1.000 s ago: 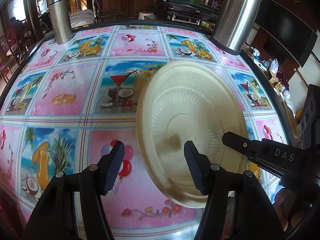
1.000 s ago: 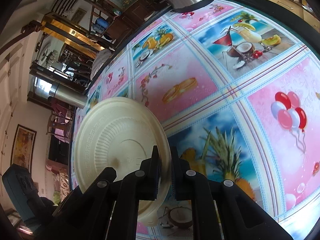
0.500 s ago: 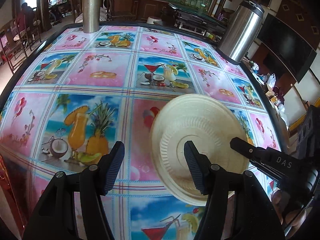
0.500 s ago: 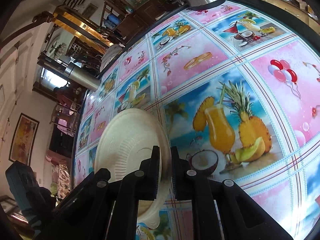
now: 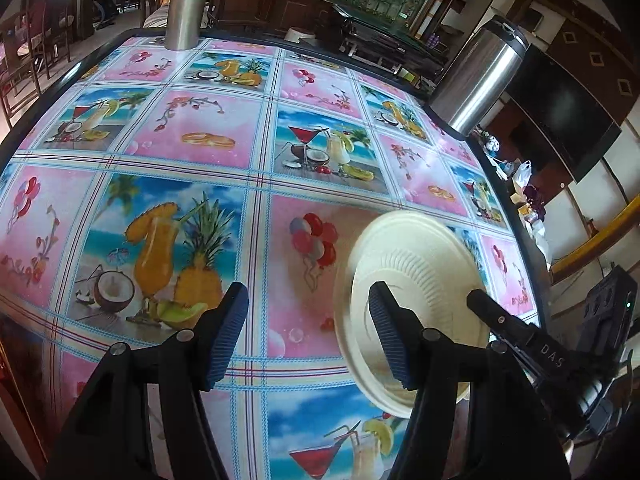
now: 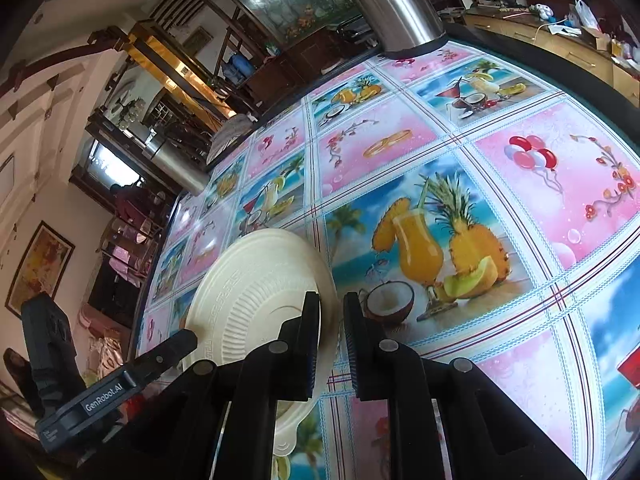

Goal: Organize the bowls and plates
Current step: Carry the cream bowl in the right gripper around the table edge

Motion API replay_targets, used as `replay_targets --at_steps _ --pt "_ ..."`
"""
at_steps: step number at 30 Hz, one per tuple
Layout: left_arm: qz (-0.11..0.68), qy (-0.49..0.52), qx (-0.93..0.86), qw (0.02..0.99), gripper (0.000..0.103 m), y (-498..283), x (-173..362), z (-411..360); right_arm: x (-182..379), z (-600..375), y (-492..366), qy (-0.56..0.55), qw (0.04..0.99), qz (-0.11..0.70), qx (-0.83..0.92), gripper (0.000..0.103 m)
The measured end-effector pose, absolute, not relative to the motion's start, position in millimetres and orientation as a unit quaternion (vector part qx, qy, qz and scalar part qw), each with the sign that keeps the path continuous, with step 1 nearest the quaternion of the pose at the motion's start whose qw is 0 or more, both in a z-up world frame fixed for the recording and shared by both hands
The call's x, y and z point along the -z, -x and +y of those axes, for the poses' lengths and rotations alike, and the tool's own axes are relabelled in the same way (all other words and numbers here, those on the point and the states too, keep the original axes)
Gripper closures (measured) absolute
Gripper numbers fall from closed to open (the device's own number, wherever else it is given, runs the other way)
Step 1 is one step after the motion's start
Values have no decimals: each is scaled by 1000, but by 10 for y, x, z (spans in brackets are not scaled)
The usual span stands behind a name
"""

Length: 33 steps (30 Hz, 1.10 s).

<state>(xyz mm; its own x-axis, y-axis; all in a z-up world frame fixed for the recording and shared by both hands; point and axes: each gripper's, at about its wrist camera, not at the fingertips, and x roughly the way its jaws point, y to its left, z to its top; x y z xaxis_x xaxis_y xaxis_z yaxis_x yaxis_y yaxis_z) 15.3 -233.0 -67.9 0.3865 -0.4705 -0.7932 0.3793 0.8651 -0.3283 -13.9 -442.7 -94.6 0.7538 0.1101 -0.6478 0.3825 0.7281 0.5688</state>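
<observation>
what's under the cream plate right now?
The cream plate is tilted over the patterned tablecloth, its rim between the fingers of the right hand-held gripper, whose jaws have just been opening. Whether its low edge touches the cloth is hidden.

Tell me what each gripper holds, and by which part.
The right gripper pinches the cream plate by its near rim, though its jaws have just been opening slightly. The left gripper is open and holds nothing.
</observation>
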Motion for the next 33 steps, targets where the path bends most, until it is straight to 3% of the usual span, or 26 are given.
replay_targets --at_steps 11,17,33 --pt "519 61 284 804 41 -206 851 -2396 980 -4446 95 -367 858 353 71 86" --pt "511 47 283 810 41 -171 843 -2404 958 -4488 139 -381 852 353 71 73" --pt "517 63 264 812 42 -243 915 -2268 1008 -4418 96 -374 844 377 77 73"
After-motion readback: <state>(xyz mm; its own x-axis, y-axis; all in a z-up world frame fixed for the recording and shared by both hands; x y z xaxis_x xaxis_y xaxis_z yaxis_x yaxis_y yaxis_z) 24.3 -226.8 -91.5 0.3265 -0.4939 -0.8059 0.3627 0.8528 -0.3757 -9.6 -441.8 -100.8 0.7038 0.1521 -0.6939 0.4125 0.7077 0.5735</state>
